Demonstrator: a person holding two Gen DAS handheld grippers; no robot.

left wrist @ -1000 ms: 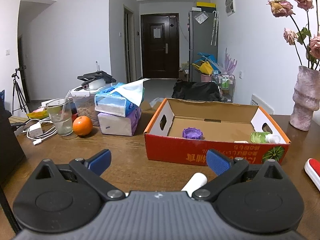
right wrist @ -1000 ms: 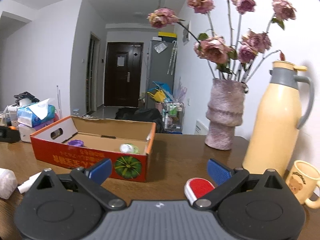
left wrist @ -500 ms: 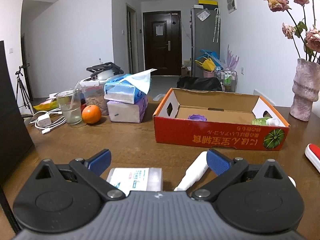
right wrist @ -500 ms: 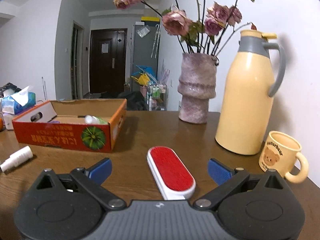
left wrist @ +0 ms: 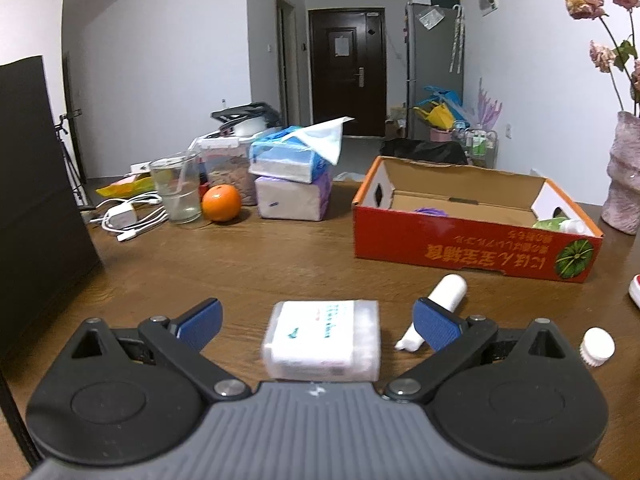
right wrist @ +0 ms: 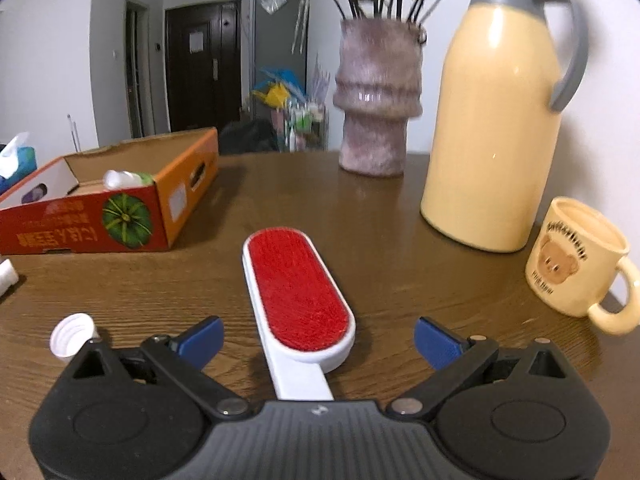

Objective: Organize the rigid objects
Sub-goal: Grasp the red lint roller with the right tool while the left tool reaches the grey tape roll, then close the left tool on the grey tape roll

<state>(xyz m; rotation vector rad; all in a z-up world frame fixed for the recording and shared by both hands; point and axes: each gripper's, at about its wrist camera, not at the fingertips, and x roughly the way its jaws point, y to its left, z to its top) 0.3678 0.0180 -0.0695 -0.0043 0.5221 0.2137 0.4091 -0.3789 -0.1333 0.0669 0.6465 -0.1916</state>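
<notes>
The left gripper (left wrist: pixel 316 326) has its fingers spread wide, gripping nothing. A small clear plastic box (left wrist: pixel 322 345) with a white label lies on the wooden table (left wrist: pixel 248 268) between the blue pads, touching neither. A white tube (left wrist: pixel 438 304) lies partly behind the right-hand pad, and a white cap (left wrist: pixel 597 346) sits farther out on that side. Ahead of the fingers stands the red cardboard box (left wrist: pixel 472 250), holding a purple lid and a greenish bottle.

The right gripper (right wrist: pixel 318 340) is also spread, empty. A red lint brush (right wrist: pixel 298 290) lies between its pads, handle running under the body; whether it touches either pad is probably no, though the view is unclear.
</notes>
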